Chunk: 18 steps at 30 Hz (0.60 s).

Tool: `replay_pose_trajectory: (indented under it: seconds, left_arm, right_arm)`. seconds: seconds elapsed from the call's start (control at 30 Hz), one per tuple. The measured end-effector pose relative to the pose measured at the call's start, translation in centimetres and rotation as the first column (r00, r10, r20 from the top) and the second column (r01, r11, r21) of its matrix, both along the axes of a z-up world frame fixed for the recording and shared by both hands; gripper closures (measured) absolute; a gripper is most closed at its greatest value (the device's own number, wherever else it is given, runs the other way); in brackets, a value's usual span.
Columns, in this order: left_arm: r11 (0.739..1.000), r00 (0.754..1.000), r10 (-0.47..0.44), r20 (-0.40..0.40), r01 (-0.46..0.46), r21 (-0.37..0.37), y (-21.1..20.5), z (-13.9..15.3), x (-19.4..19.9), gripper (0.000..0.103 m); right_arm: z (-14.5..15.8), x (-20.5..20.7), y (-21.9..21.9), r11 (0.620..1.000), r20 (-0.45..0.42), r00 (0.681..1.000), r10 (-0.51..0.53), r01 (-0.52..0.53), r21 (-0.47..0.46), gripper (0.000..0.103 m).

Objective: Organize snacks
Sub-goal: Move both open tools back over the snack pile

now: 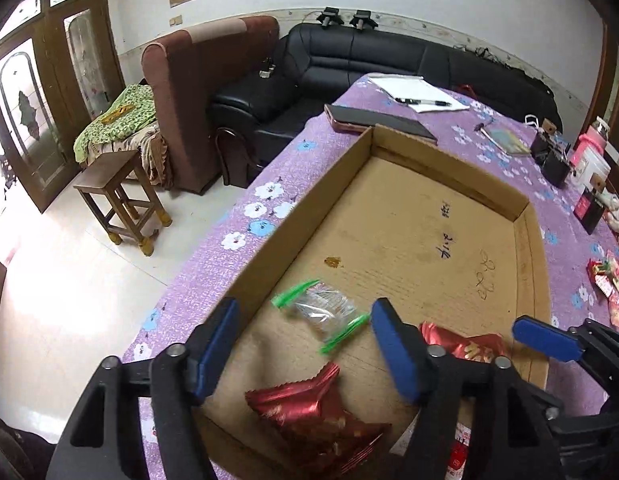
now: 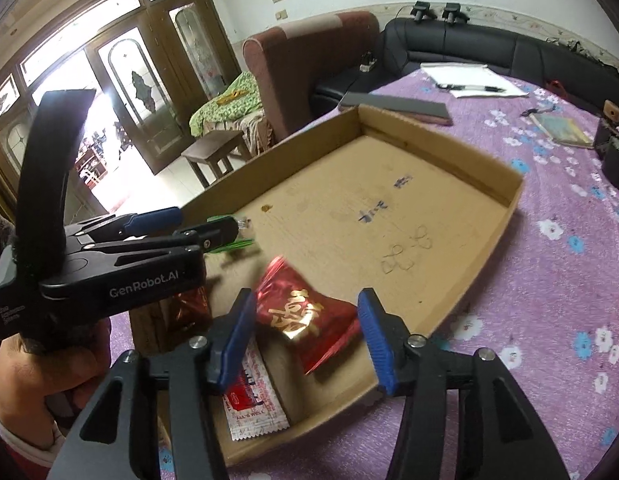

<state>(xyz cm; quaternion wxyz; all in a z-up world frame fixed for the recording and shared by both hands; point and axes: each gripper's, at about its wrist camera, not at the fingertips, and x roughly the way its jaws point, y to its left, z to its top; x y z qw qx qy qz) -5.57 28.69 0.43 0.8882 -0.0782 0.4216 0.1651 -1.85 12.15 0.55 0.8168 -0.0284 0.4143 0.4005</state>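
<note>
Blue-padded fingers of the left hand-held gripper [image 1: 305, 344] stand spread wide over the near end of the cardboard tray [image 1: 525, 208], with nothing pressed between them; the right hand-held gripper [image 2: 307, 336] is likewise parted, its pads clear of the snack below. Largest of what lies under them is the table [image 2: 549, 280], round and covered in a purple cloth with white and blue flowers, and on it sits the shallow tray, its floor marked with handwriting and a small brown stain. At the tray's near end lie the snacks: a red foil packet [image 1: 309, 412] under the left gripper, a second red foil packet with gold characters [image 2: 305, 316] between the right gripper's fingers and slightly blurred, a white and red sachet [image 2: 253, 400] just beside it against the near wall, and a small clear wrapper with green ends [image 1: 323, 312], also blurred, a little farther in. More red snacks [image 1: 607, 280] lie on the cloth outside the tray, well apart to the right. A hand [image 2: 33, 376] grips the left gripper's handle.
</note>
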Motion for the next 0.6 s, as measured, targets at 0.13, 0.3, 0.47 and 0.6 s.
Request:
replay_pose_trajectory:
  seconds: [0.13,0.3,0.47,0.6]
  left_arm:
    - [1.000,1.000,0.021,0.018,-0.021,-0.002,0.2,0.5,-0.4,0.015]
    - [1.000,0.999,0.026,0.041,-0.026,-0.013,-0.3,1.4,-1.1,0.012]
    - [1.000,0.997,0.000,0.074,0.000,-0.005,-2.2,2.6,-1.9,0.008]
    - [0.999,0.994,-0.041,0.097,0.041,-0.001,-4.6,3.7,-2.2,0.007]
  right_arm:
    - [1.2,-0.3,-1.8,0.999,0.022,0.999,-0.032,0.032,0.023,0.048]
    - [2.4,-1.0,-5.1,0.995,0.053,0.994,-0.092,0.090,0.042,0.034]
    - [2.5,-1.7,-9.2,0.986,0.065,0.984,-0.167,0.165,0.034,0.021]
    - [1.9,-2.1,-13.2,0.972,0.064,0.970,-0.233,0.232,0.021,0.019]
